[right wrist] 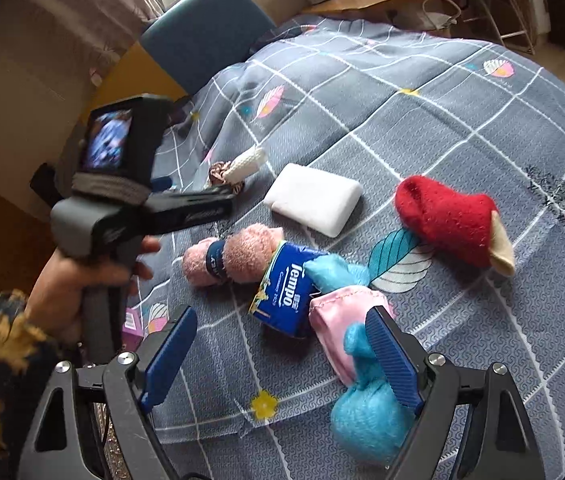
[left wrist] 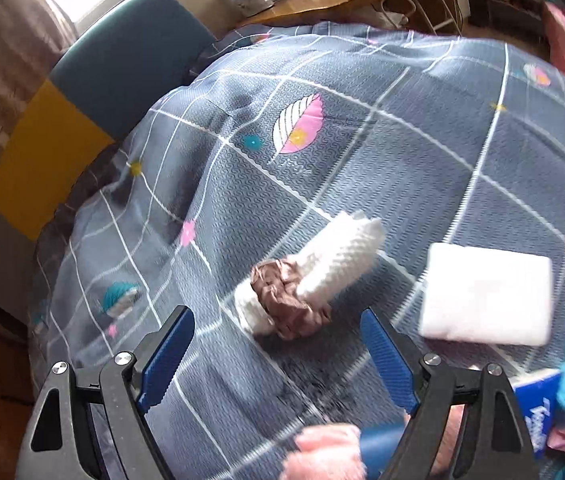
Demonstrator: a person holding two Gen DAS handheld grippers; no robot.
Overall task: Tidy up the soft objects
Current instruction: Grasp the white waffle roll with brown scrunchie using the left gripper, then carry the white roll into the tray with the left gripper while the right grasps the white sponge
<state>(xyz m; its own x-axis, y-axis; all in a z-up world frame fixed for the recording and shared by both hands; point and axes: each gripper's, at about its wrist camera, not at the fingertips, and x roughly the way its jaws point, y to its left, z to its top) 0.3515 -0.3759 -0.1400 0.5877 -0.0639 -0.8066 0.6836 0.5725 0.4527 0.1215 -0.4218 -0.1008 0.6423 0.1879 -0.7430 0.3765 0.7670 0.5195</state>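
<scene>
Soft objects lie on a grey checked bedspread (right wrist: 422,128). A white knit roll (left wrist: 338,256) with a brown scrunchie (left wrist: 286,300) around it lies just ahead of my open, empty left gripper (left wrist: 278,356); the roll also shows in the right wrist view (right wrist: 248,164). A white pad (left wrist: 486,294) (right wrist: 314,198) lies to its right. In the right wrist view I see a red sock (right wrist: 450,220), a pink rolled towel (right wrist: 234,260), a blue Tempo tissue pack (right wrist: 286,296), a pink pouch (right wrist: 342,320) and a blue cloth ball (right wrist: 366,412). My right gripper (right wrist: 282,360) is open and empty above them.
A teal and yellow headboard (left wrist: 122,68) stands at the bed's far left. A wooden desk (left wrist: 322,0) with containers is behind the bed. The left gripper's body and the hand holding it (right wrist: 122,216) fill the left of the right wrist view.
</scene>
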